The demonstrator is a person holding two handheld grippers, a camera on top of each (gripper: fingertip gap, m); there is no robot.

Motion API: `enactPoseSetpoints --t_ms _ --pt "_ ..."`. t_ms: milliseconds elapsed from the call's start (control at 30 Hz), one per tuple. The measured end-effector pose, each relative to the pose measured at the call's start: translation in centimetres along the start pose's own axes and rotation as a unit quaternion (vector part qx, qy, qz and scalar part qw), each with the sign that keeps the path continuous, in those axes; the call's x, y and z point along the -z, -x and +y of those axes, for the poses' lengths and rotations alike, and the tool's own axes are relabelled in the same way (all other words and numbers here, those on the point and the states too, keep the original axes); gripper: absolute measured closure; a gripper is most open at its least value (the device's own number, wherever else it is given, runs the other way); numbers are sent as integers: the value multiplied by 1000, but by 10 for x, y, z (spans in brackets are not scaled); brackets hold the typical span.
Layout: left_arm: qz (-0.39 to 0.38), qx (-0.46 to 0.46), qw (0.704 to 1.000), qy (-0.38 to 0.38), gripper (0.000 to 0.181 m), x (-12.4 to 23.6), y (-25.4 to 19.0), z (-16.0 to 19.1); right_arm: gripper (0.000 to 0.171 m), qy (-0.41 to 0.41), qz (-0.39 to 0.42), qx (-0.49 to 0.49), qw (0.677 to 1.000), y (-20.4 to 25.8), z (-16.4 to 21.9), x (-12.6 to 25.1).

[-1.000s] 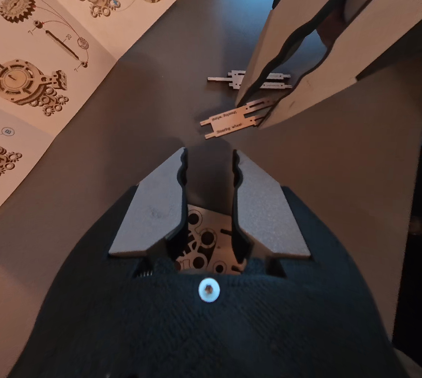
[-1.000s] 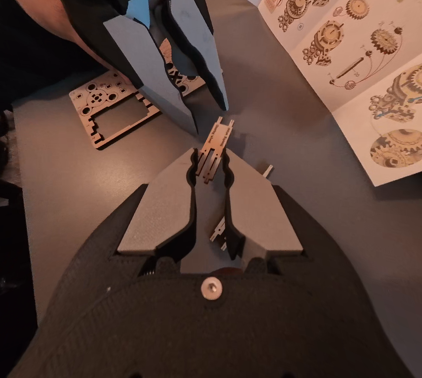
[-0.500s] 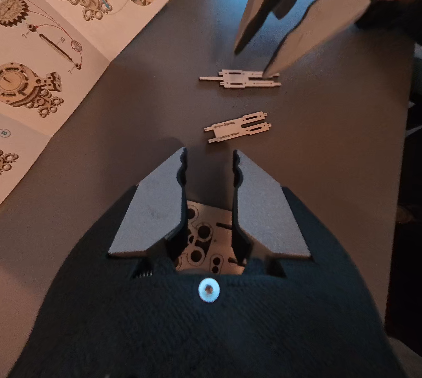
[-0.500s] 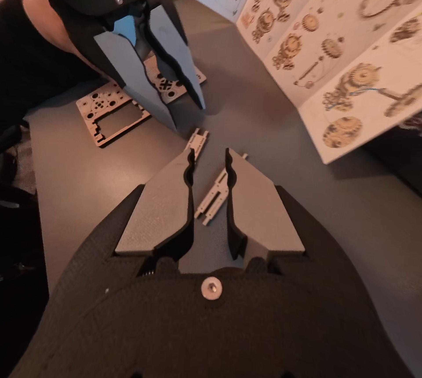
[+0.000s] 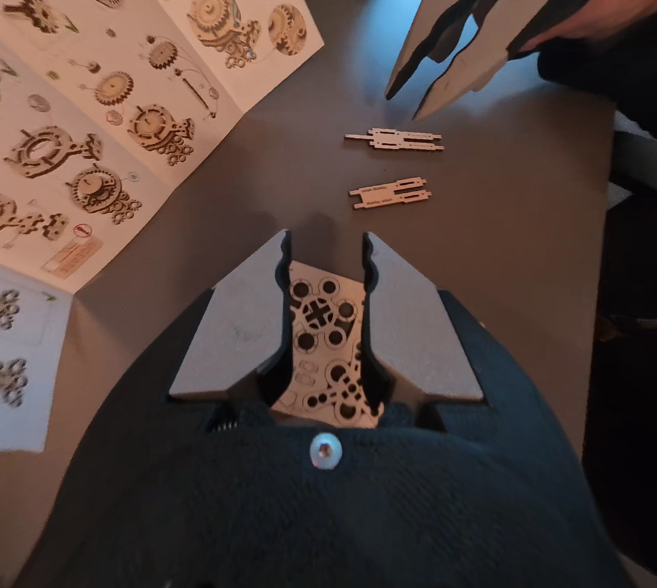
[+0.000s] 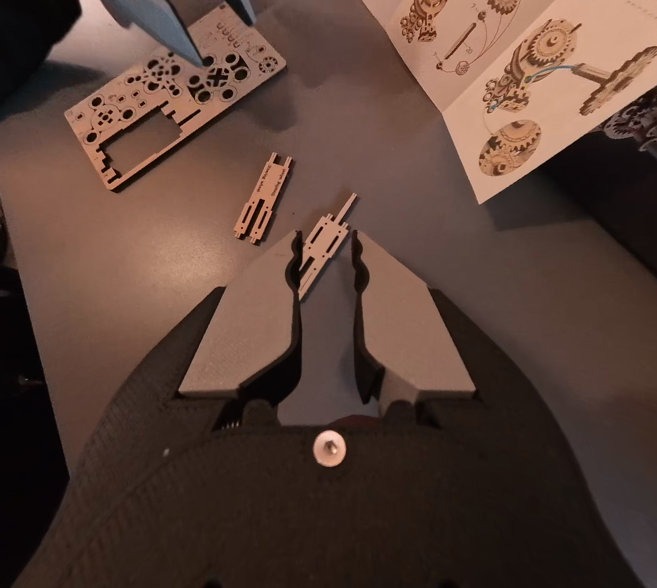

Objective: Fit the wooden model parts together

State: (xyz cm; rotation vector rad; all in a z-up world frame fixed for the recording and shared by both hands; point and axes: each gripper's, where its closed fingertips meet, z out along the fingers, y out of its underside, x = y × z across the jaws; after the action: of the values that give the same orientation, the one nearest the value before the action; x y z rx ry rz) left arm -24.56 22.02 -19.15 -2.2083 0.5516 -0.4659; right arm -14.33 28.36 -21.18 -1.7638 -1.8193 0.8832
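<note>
Two flat wooden strips on the grey table (image 6: 444,286), both free, neither gripped. Nearer the left gripper: lettered strip (image 5: 390,193) (image 6: 263,198), thin pale ply, two prongs at one end, two slotted legs at the other. Just beside it, apart, not touching: plain strip (image 5: 394,139) (image 6: 325,240), longer, w/ a thin pin sticking out one end and small slots along its body.

No containers as such; closest thing is the ply parts sheet (image 6: 170,101) (image 5: 320,318), flat rectangle, laser-cut. Holds round multi-lobed pieces w/ holes and a cross-shaped cutout, still seated in the sheet. Big stepped rectangular window cut out at one end, table showing through.

Left gripper (image 5: 326,240) (image 6: 227,41): fingers spread, nothing between, hanging over the sheet; in the right wrist view one tip lies over the sheet by the cross cutout, contact unclear. Fingers matte grey, wedge-shaped, wavy black inner edges; black textured body w/ a silver screw.

Right gripper (image 6: 324,236) (image 5: 403,107): fingers spread too, empty, just above the table. From its own cam, plain strip seen thru the gap, partly hidden behind one finger. From the left cam, tips just beyond that strip, apart from it.

Folded paper instruction sheet (image 5: 142,91) (image 6: 533,55) along the table edge, cream, printed w/ gear drawings.
</note>
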Motion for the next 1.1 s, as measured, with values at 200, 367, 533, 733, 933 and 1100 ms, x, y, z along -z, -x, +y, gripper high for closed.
enactPoseSetpoints --t_ms 200,367,533,733,933,1100 --pt "30 -30 999 -34 147 23 -4 6 148 3 -2 7 1000 3 1 -1" --pt "32 -14 999 -21 146 15 -3 11 148 5 -2 7 1000 3 1 -2" --pt "36 -25 999 -1 147 7 -8 17 148 3 0 5 1000 0 1 -1" --pt "35 -21 999 3 147 4 -7 19 148 -6 0 1 1000 -1 -2 4" --pt "33 -20 999 3 147 3 -6 20 148 -5 -3 -1 1000 -2 -2 5" --pt "31 -17 999 8 147 0 -4 22 147 7 -8 6 1000 3 2 0"
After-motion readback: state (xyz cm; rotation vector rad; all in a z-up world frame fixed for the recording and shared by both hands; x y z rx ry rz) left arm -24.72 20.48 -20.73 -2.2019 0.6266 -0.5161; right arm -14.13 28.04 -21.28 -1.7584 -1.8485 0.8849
